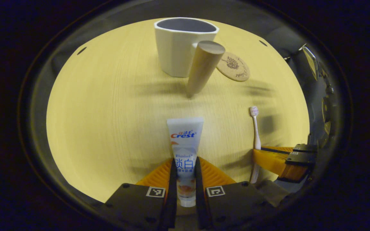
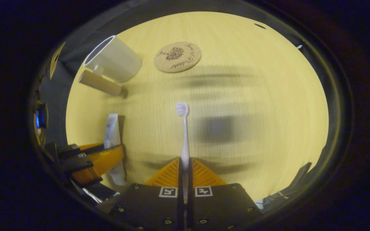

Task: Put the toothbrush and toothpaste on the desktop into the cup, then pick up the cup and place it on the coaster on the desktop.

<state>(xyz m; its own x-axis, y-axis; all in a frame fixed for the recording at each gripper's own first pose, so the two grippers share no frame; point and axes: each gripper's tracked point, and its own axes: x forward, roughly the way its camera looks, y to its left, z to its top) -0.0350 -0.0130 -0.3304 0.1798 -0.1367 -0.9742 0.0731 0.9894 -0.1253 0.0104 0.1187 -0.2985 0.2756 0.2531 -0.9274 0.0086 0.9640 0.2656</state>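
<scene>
Left gripper (image 1: 185, 175) is closed down onto the toothpaste (image 1: 185, 150), both fingers pressing the tube's sides near its capped end; the crimped end points forward, away from the camera. Writing on the tube, but "do not read off a label" applies, so only noted: red and blue print on a white tube. In the right gripper view the same tube (image 2: 111, 130) stands beside that gripper (image 2: 90, 160) at the left edge.

Right gripper (image 2: 185, 173) is nearly fully closed, its two fingers clamped on the handle of the toothbrush (image 2: 184, 134), bristle head forward. From the left gripper view the toothbrush (image 1: 255, 134) runs down into the right gripper (image 1: 278, 162) at lower right. Whether either item is lifted off the desktop cannot be told.

Both grippers sit low and side by side at the near edge of the desktop (image 1: 108, 112), pointing roughly the same way.

Cup (image 1: 181, 48) is white, upright, faceted, with a wooden peg-like handle (image 1: 202, 67) angled down to the surface. Cup interior looks empty from here.

Coaster (image 1: 233, 66) is round, cork-coloured, lying flat just beside the cup on its right, with a dark printed motif and script too small to make out. In the right gripper view the coaster (image 2: 177, 57) lies apart from the cup (image 2: 114, 62).
</scene>
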